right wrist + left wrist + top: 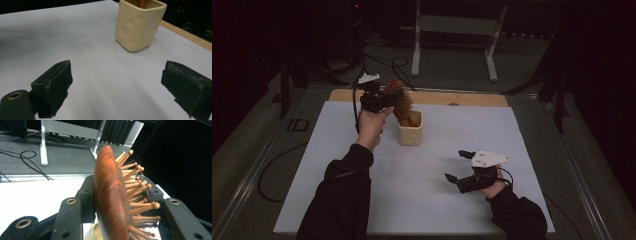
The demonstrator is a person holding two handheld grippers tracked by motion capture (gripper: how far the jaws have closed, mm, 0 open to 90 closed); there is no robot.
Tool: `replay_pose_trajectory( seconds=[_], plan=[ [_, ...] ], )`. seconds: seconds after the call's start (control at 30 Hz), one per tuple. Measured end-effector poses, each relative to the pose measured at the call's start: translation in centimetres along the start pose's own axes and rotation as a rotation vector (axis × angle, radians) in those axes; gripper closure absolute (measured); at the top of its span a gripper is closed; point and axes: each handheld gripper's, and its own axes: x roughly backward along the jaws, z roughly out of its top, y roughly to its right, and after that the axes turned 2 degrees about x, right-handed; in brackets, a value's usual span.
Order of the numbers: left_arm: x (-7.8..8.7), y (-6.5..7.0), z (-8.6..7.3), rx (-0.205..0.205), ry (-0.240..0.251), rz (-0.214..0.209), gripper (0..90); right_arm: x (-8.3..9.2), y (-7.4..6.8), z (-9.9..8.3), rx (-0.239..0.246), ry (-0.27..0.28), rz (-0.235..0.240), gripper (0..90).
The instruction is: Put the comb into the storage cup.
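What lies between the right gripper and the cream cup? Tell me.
Nothing: only bare white table cover between the open right gripper and the cream cup, seen in the right gripper view.

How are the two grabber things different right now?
The left gripper is shut on the wooden hairbrush above the cream cup; the right gripper is open and holds nothing. The left is raised at the far side; the right sits low near the table. Both are black and hand-held.

A glossy, reddish-brown wooden hairbrush (pixel 108 195) with smooth, ball-tipped wooden pins. A cream square ceramic cup (pixel 138 23), glazed, with a dimpled surface. Matt black plastic gripper jaws with rough, worn pads (pixel 58 85). A smooth, matt white paper-like sheet (pixel 422 185) over a bare wooden tabletop (pixel 477 98).
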Motion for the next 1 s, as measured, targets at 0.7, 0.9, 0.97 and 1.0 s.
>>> replay_pose_trajectory(
  seconds=[0.7, 0.9, 0.97, 1.0],
  plan=[
    [-0.69, -0.94, -0.67, 0.022, -0.043, 0.002, 48.8, -0.01, -0.02, -0.01, 0.005, 0.002, 0.001, 8.7],
    [-0.43, -0.91, -0.3, -0.011, -0.064, 0.003, 32.7, 0.0, -0.05, -0.01, 0.0, 0.0, 0.0, 8.7],
    [-0.25, -0.69, -0.07, -0.03, -0.075, 0.004, 22.0, 0.01, -0.05, 0.0, -0.001, 0.001, -0.001, 8.7],
    [-0.18, -0.57, 0.02, -0.042, -0.088, 0.0, 15.9, 0.0, -0.06, 0.01, -0.002, 0.001, 0.0, 8.7]
  ],
)
